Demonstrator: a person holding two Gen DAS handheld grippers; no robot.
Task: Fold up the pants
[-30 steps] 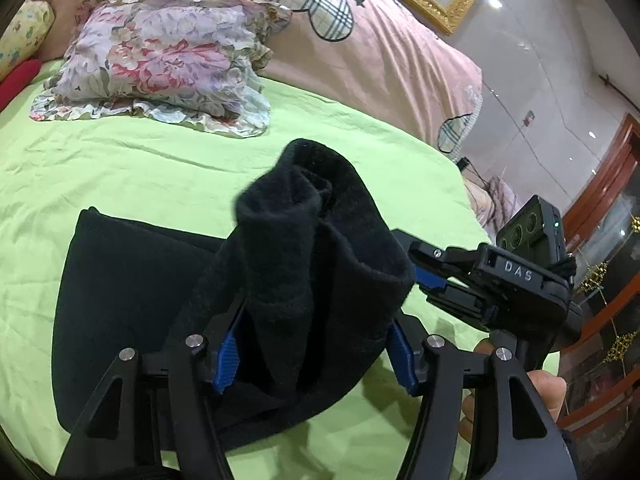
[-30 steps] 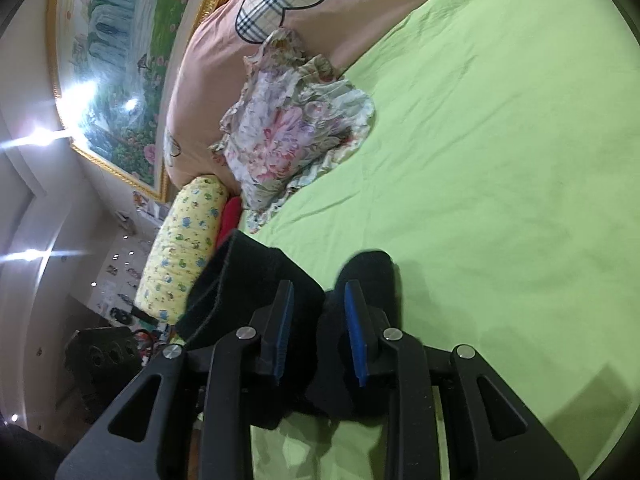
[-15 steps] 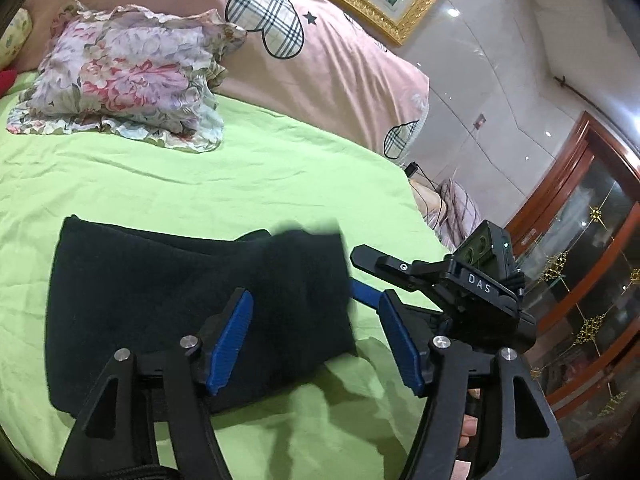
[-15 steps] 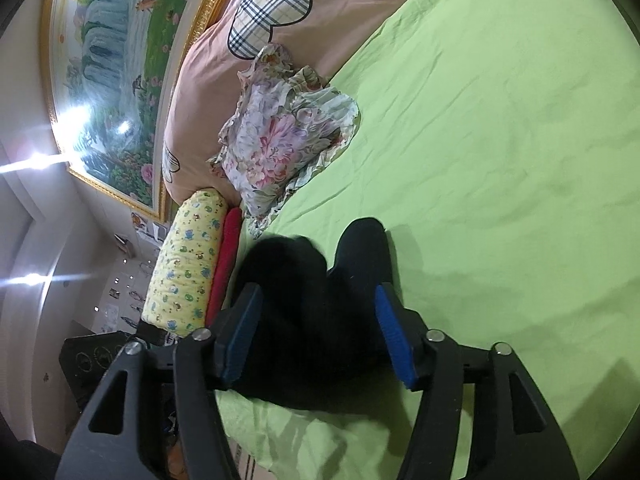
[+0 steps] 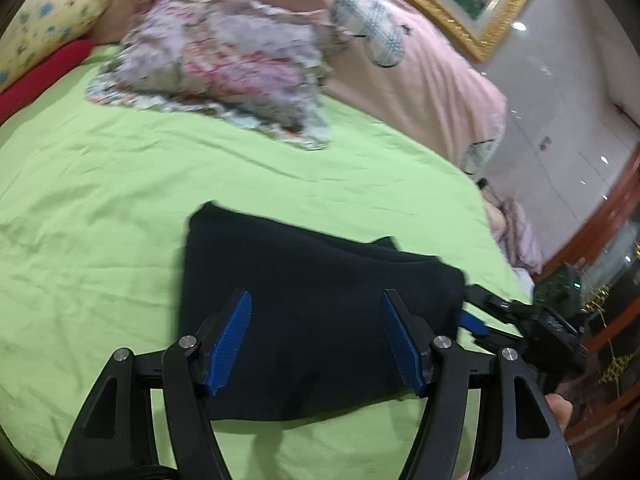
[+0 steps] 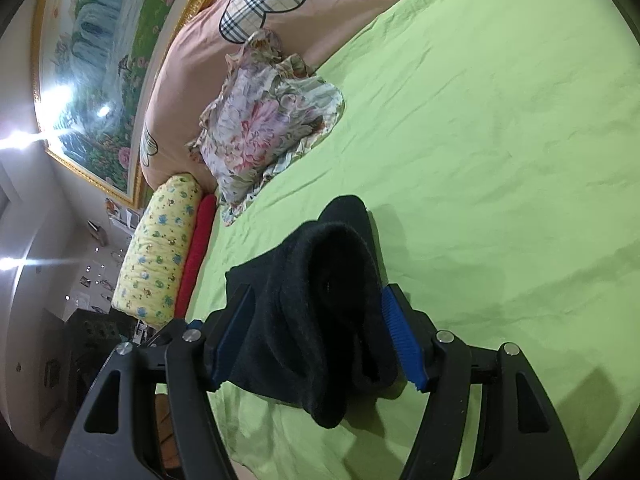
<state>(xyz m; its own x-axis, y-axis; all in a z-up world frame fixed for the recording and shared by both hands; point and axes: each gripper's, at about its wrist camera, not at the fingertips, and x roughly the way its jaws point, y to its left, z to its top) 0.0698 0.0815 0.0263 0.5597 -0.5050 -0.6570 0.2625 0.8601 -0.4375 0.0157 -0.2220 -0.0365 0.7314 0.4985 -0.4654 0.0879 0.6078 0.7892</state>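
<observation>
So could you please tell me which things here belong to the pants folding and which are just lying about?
Job:
- black pants
- left gripper, open
- right gripper, open

Lying about:
- floral pillow
- yellow bolster
- red cushion
- green sheet

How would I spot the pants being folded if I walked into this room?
Look at the bed with the lime-green sheet. Below the flowered pillow, near the sheet's front edge, lies a flat dark bundle: the black pants. It is the only black, plain fabric there; everything around it is bright or patterned.
</observation>
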